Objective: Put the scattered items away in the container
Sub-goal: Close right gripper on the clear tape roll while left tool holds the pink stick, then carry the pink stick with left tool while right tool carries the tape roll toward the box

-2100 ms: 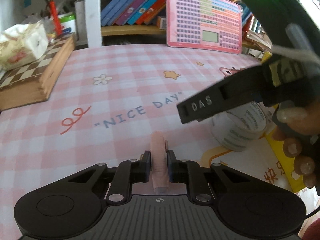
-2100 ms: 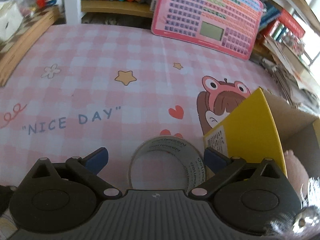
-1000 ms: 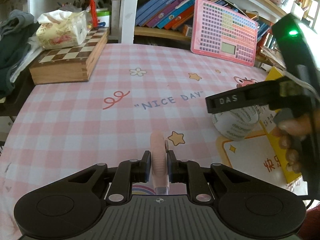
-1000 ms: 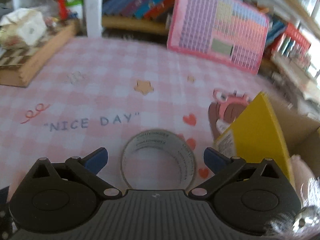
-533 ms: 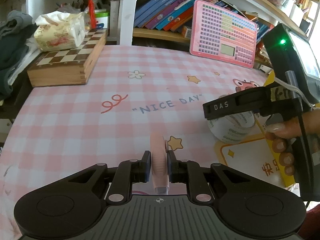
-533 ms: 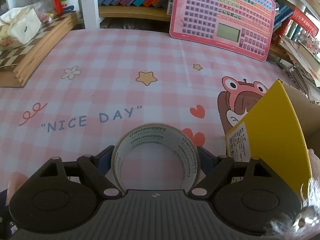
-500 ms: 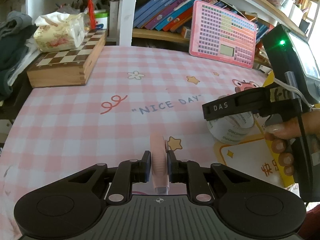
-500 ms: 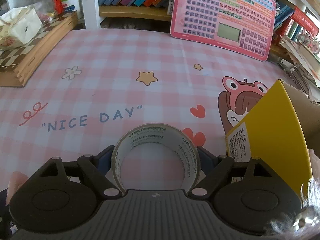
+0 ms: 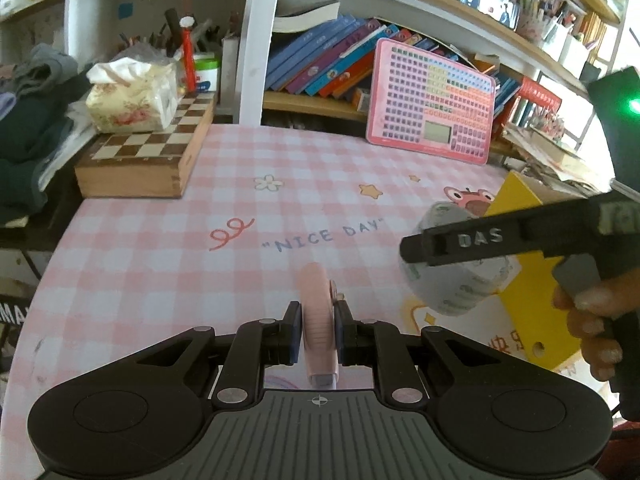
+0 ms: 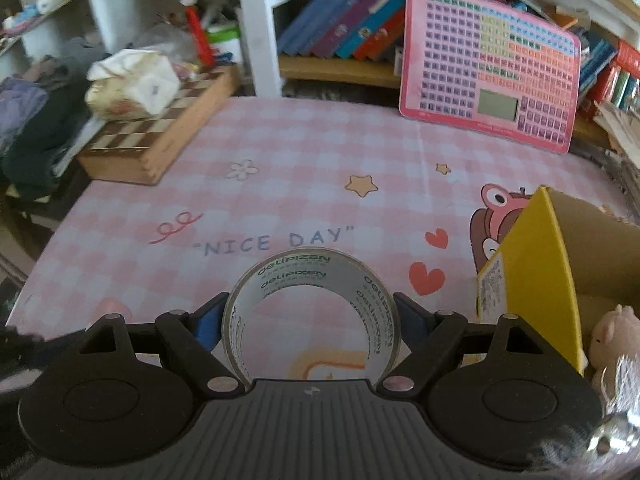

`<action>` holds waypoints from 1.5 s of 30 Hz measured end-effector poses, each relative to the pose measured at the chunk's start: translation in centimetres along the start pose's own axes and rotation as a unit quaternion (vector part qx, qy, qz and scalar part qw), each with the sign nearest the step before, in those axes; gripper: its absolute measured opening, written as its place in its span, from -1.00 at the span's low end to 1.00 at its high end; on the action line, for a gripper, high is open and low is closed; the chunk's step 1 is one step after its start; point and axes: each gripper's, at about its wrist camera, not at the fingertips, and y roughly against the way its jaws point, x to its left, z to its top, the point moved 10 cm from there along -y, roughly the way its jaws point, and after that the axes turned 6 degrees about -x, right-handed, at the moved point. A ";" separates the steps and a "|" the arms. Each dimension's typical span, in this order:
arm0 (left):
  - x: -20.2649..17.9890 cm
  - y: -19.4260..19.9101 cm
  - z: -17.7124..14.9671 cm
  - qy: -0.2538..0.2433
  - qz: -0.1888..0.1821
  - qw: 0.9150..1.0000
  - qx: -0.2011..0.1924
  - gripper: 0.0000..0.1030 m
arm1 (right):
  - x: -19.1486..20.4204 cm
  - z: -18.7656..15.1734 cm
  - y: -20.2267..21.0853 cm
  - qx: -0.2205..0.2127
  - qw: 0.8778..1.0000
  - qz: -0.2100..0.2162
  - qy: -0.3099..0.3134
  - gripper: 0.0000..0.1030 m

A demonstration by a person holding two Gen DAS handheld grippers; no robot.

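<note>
— So why is the right hand-held gripper [image 10: 310, 316] sitting so wide?

— Because it is clamping a roll of clear tape [image 10: 310, 312] across its full width; the blue pads are pressing on the roll's outer sides, and the roll is hanging clear of the bench [image 10: 320, 152], as the left camera is showing it [image 9: 456, 260] in the air.

— And the left hand-held gripper [image 9: 318, 330]?

— Its jaws are standing nearly together, pinching a thin pink disc-shaped thing [image 9: 318, 320] on edge. I cannot tell what it is. Standing on edge is letting the narrow grip work.

— Where is the container?

— It is the yellow cardboard box [image 10: 536, 280], lying open at the right edge of the bench, just beside the tape. A pale plush toy [image 10: 612, 344] is already lying inside it.

— So both hands are loaded?

— Yes, and I am judging that both are carrying toward the box. The tape is sitting nearer the opening, so it is probably going in first.

— Any risk?

— The box flap is standing up between the tape and the opening, so the roll is likely needing to pass over it.
</note>
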 end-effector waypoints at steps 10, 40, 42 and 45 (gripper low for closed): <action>-0.8 4.6 -1.0 0.019 -0.018 1.000 -0.017 -0.70 | 0.9 -2.3 5.6 -0.025 0.999 0.019 0.024 0.62; -5.6 16.3 -6.1 0.026 -0.090 0.995 -0.032 -0.70 | 2.6 -11.8 19.4 -0.075 0.997 0.004 0.016 0.62; -6.2 16.6 -6.4 0.020 -0.097 0.995 -0.031 -0.70 | 2.3 -12.4 20.1 -0.076 0.997 -0.003 0.013 0.62; -6.9 16.8 -6.7 0.015 -0.107 0.994 -0.029 -0.70 | 1.4 -13.4 21.0 -0.073 0.997 -0.013 -0.001 0.62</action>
